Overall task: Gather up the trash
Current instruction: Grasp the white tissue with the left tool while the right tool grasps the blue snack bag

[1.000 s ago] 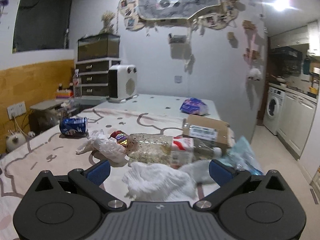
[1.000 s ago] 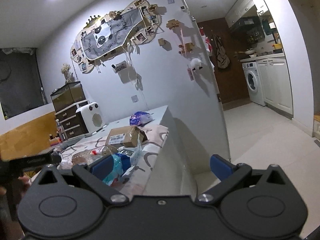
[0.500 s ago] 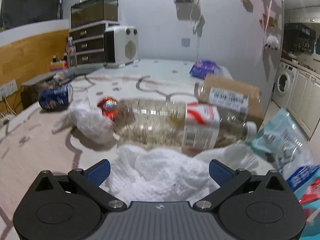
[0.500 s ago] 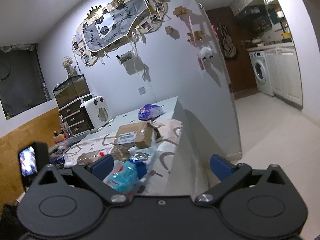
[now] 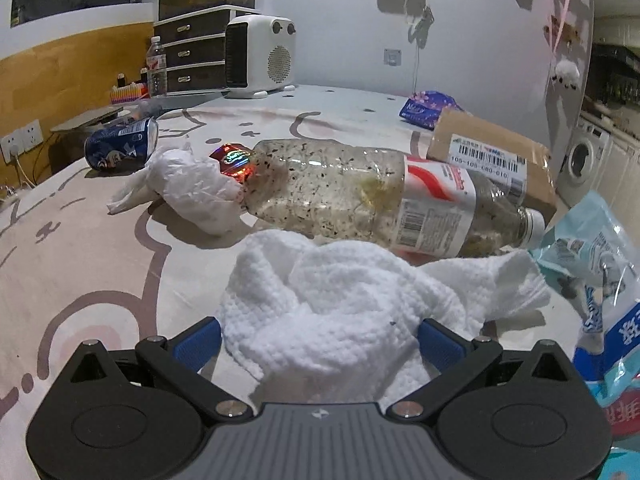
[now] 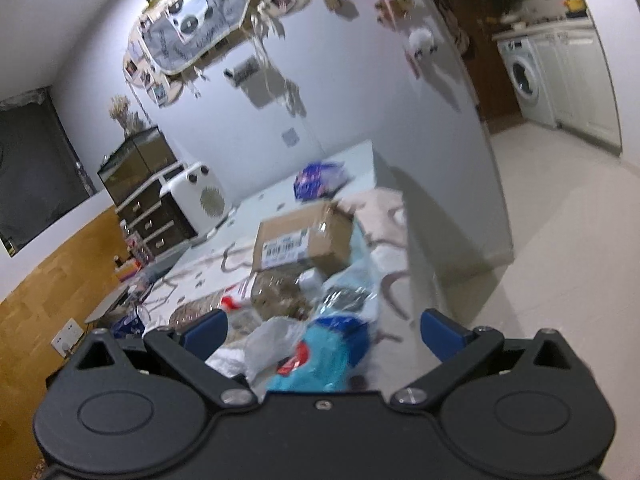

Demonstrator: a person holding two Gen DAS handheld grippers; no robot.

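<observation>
Closer than before, my left tool (image 5: 320, 338) straddled the white cloth (image 5: 344, 304) at lower centre, fingers apart; my right tool (image 6: 324, 330) gaped too.

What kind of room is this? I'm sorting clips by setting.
Likely a home dining area beside a kitchen: a littered table, a washing machine under a counter, and a photo collage on the wall.

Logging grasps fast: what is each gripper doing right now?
Left gripper: open, jaws astride the white towel.
Right gripper: open, holding nothing, above the blue wrapper.
</observation>
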